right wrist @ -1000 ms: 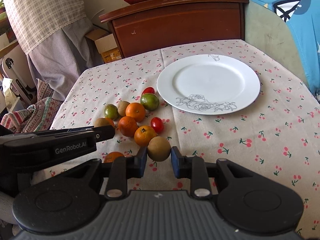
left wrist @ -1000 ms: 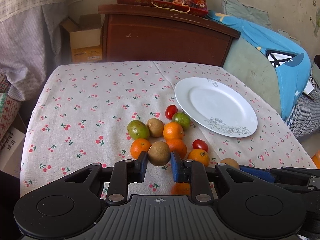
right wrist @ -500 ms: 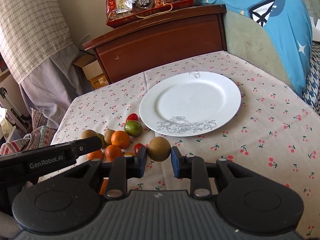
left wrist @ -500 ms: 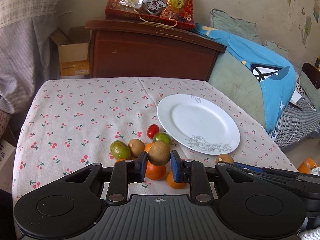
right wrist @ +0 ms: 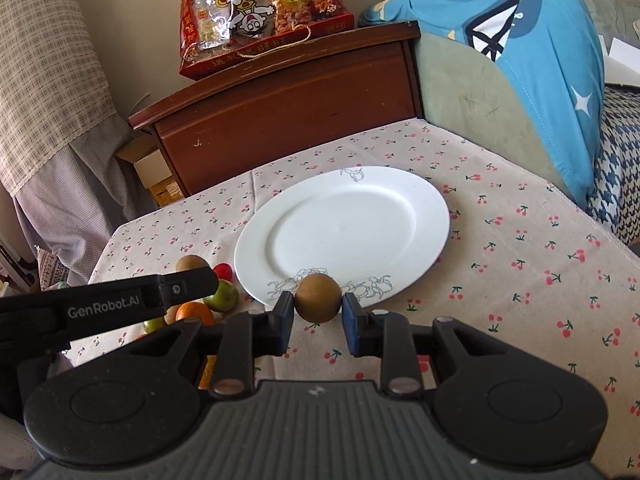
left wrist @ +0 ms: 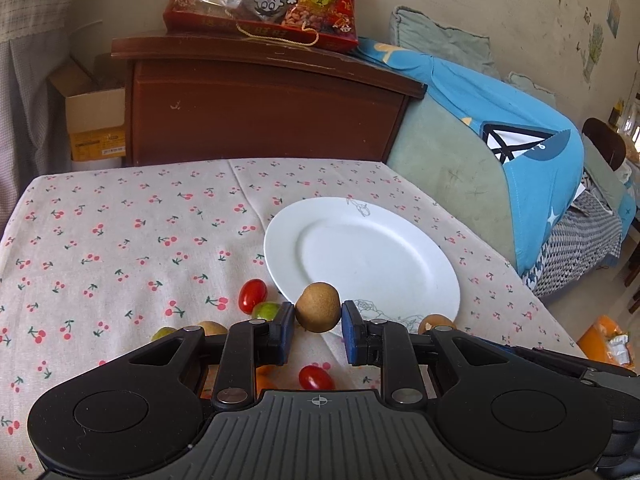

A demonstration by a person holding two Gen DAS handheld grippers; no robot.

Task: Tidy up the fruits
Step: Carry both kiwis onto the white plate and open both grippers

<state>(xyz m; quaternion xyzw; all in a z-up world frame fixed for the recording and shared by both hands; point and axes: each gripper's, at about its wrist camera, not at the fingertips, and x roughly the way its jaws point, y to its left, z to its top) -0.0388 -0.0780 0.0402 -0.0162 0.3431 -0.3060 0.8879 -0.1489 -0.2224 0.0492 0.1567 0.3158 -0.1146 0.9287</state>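
My left tool (left wrist: pixel 318 314) and right tool (right wrist: pixel 318 304) each pinch a brown fruit (left wrist: pixel 318 307); my tools hide most fruit at seven o'clock of the plate (right wrist: pixel 420 200).

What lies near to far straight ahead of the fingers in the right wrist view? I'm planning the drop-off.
Brown fruit clamped in the right gripper → white plate → wooden cabinet → red snack bag.
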